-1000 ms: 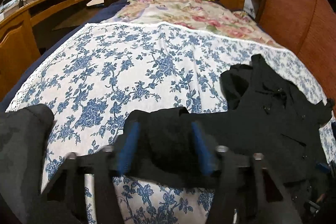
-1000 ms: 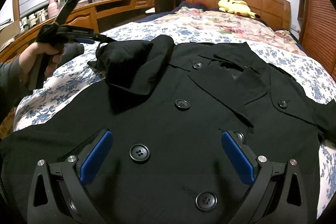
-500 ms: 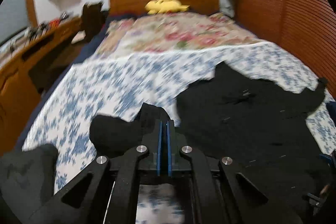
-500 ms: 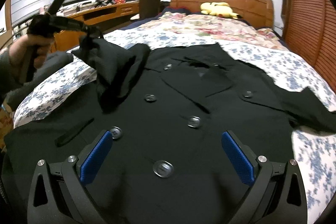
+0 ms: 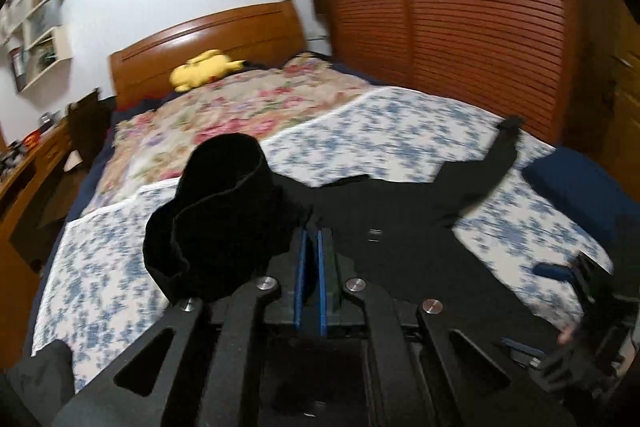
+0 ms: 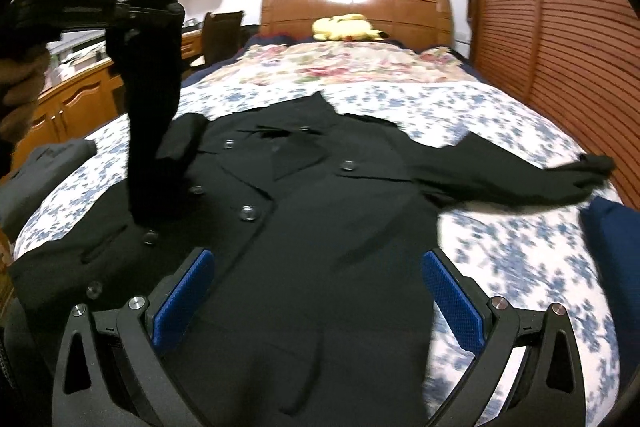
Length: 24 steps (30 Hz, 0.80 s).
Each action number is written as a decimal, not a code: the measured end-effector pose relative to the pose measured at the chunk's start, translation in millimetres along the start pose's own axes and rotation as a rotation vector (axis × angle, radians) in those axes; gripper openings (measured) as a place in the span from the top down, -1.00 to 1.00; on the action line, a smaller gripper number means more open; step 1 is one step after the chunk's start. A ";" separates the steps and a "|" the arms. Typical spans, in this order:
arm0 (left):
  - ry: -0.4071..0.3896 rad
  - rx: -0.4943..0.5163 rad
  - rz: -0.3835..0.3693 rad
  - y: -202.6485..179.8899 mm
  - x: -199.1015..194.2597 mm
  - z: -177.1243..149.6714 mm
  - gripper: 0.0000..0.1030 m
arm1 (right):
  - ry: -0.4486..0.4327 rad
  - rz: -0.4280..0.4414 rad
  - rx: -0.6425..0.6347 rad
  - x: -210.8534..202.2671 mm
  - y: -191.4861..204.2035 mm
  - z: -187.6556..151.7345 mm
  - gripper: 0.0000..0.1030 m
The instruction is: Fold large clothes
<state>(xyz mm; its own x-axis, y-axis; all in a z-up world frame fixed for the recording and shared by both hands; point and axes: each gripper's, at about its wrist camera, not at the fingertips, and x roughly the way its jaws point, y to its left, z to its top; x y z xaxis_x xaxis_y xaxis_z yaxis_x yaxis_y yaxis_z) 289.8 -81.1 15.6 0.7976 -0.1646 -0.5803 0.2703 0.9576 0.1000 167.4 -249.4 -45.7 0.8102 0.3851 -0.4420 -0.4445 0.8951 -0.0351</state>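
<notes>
Across most of both views lies the bed (image 6: pixel 500 131), covered near the foot by a white sheet (image 6: pixel 516 267) with a blue flower print and near the head by a pink floral quilt (image 6: pixel 344 67). Behind the quilt stands the wooden headboard (image 6: pixel 356 3), and a slatted wooden wardrobe (image 6: pixel 560 27) fills the right side of the room. On the blue-print sheet rests the black coat (image 6: pixel 320 219), spread front-up with its buttons showing and its collar toward the headboard. One sleeve (image 6: pixel 520 183) of the coat lies flat, stretched out toward the wardrobe side, with its cuff near the bed edge. The other sleeve (image 6: pixel 154 115) is raised off the bed and hangs down from the left gripper (image 5: pixel 311 267), its lower end meeting the coat body near the buttons. The left gripper's blue pads (image 5: pixel 321 279) stand almost together, clamped on the black fabric of that sleeve, and the cuff (image 5: pixel 224 211) bunches up to the left of the fingers in the left wrist view. A hand (image 6: pixel 20 83) holds the left gripper at the left edge of the right wrist view. The right gripper (image 6: pixel 316 301) hovers over the lower part of the coat with its blue pads (image 6: pixel 184 295) spread wide and nothing between them. A grey garment (image 6: pixel 48 171) lies at the left edge of the bed, just beside the coat hem. A yellow plush toy (image 6: pixel 346 27) sits against the headboard, well apart from the coat.
</notes>
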 end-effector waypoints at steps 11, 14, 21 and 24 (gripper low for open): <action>0.037 0.083 -0.201 -62.4 -36.9 -27.4 0.31 | -0.021 -0.035 0.063 -14.9 -4.7 18.8 -1.00; 0.044 0.074 -0.200 -57.1 -34.1 -38.6 0.31 | -0.020 -0.028 0.075 -9.6 -4.4 23.2 -1.00; 0.059 0.009 -0.159 -25.1 -17.9 -76.1 0.30 | 0.034 -0.028 0.062 18.5 -1.6 25.9 -1.00; 0.072 -0.022 -0.127 -11.0 -4.7 -93.3 0.30 | 0.052 -0.028 0.067 27.7 -5.8 32.8 -1.00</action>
<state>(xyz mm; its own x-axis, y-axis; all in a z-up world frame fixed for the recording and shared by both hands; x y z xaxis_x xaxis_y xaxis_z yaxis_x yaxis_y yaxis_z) 232.7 -68.8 -58.3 0.7167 -0.2683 -0.6437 0.3544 0.9351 0.0049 205.0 -236.5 -28.3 0.8003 0.3493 -0.4874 -0.3941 0.9190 0.0115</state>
